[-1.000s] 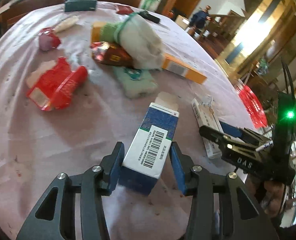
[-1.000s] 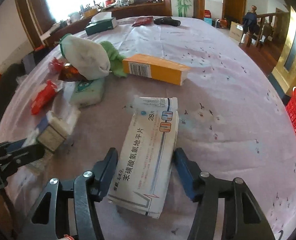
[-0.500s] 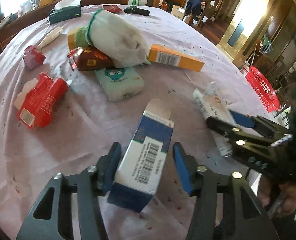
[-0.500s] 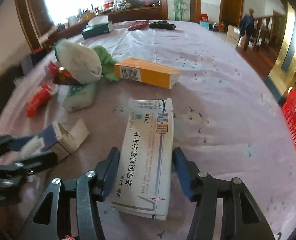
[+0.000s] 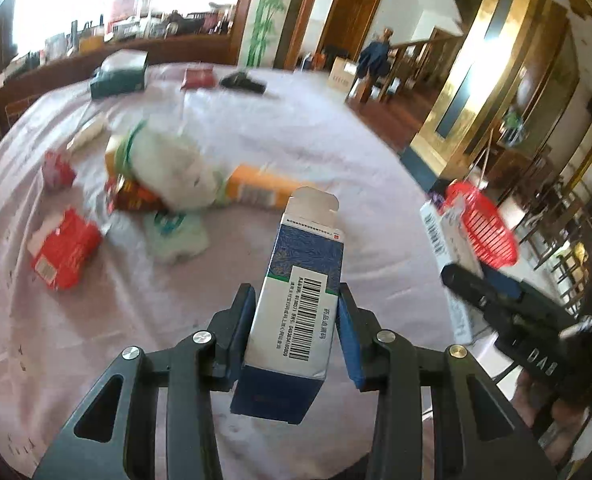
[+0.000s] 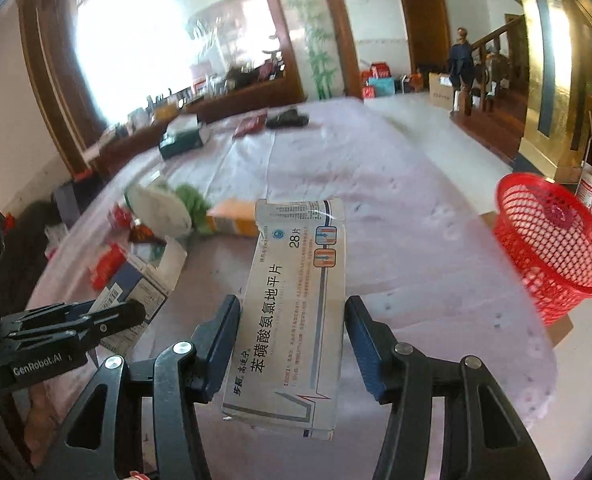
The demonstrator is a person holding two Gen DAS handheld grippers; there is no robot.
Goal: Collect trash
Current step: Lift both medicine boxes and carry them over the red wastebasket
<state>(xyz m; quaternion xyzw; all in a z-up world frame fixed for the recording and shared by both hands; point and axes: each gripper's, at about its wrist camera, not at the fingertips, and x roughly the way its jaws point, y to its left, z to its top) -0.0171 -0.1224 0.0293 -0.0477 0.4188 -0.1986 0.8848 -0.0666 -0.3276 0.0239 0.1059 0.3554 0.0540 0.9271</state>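
Note:
My left gripper (image 5: 296,320) is shut on a blue and white medicine box (image 5: 296,300) with a barcode and an open flap, held above the table. My right gripper (image 6: 292,328) is shut on a flat white medicine box (image 6: 296,312) with Chinese print, also lifted off the table. Each gripper shows in the other's view: the right one (image 5: 479,276) at the right, the left one (image 6: 108,316) at the left. A red mesh basket (image 6: 551,240) stands beyond the table's right edge; it also shows in the left wrist view (image 5: 479,224).
On the pink tablecloth (image 5: 296,140) lie a red packet (image 5: 64,248), a pale green pack (image 5: 176,236), a white sock bundle (image 5: 168,168), an orange box (image 5: 264,188), a brown wrapper (image 5: 136,196) and a dark tissue box (image 5: 120,76). Wooden chairs stand at the right.
Both grippers have lifted their boxes off the table and tilted upward. The red basket has come into fuller view on the right.

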